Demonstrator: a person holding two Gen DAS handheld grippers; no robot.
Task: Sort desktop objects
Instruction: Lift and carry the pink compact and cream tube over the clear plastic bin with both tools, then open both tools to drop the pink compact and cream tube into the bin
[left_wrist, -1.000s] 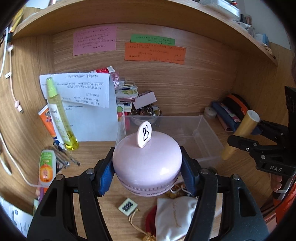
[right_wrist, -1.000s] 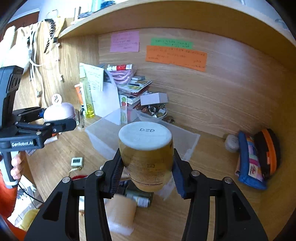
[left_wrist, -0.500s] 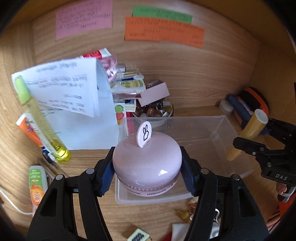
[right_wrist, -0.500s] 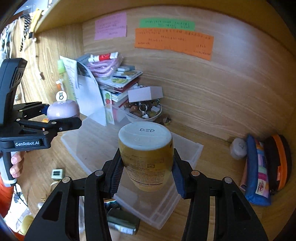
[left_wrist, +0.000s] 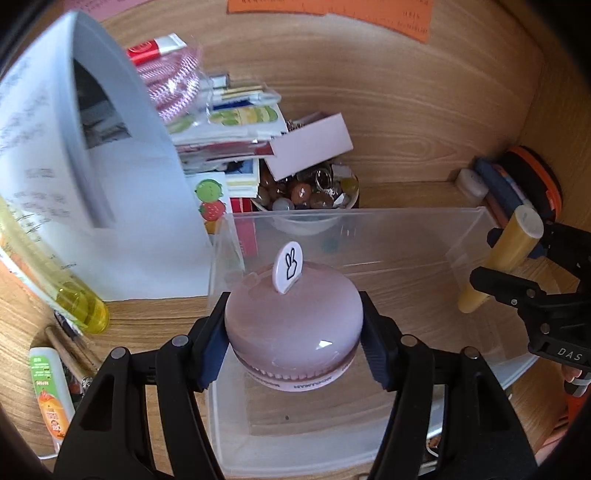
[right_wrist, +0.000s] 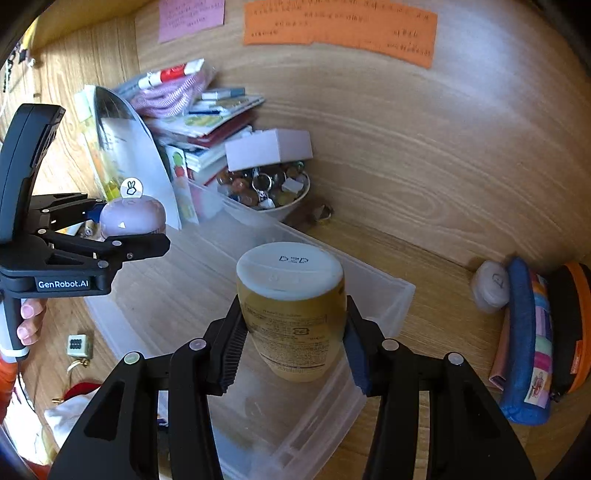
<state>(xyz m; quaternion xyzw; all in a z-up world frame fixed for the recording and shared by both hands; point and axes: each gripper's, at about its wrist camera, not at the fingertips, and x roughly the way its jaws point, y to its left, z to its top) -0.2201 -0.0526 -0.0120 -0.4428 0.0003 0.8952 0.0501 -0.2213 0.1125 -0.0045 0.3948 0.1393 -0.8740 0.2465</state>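
Observation:
My left gripper (left_wrist: 293, 332) is shut on a round pink case (left_wrist: 293, 317) with a white peace-sign tab. It holds the case over the left end of a clear plastic bin (left_wrist: 406, 236). My right gripper (right_wrist: 291, 325) is shut on a yellow bottle with a white cap (right_wrist: 291, 295), held over the right part of the same bin (right_wrist: 391, 291). The left gripper with the pink case (right_wrist: 131, 218) shows at the left of the right wrist view. The right gripper with the bottle (left_wrist: 506, 254) shows at the right of the left wrist view.
Behind the bin are a bowl of trinkets (left_wrist: 310, 195), a small pink box (left_wrist: 310, 146), a stack of booklets (left_wrist: 221, 122) and a curled paper sheet (left_wrist: 92, 166). A yellow bottle (left_wrist: 74, 299) and tube (left_wrist: 48, 398) lie left. Pencil pouches (right_wrist: 535, 339) lie right.
Both grippers have moved forward and down toward the bin. The pink case and the yellow bottle now hang over the bin's inside, still held.

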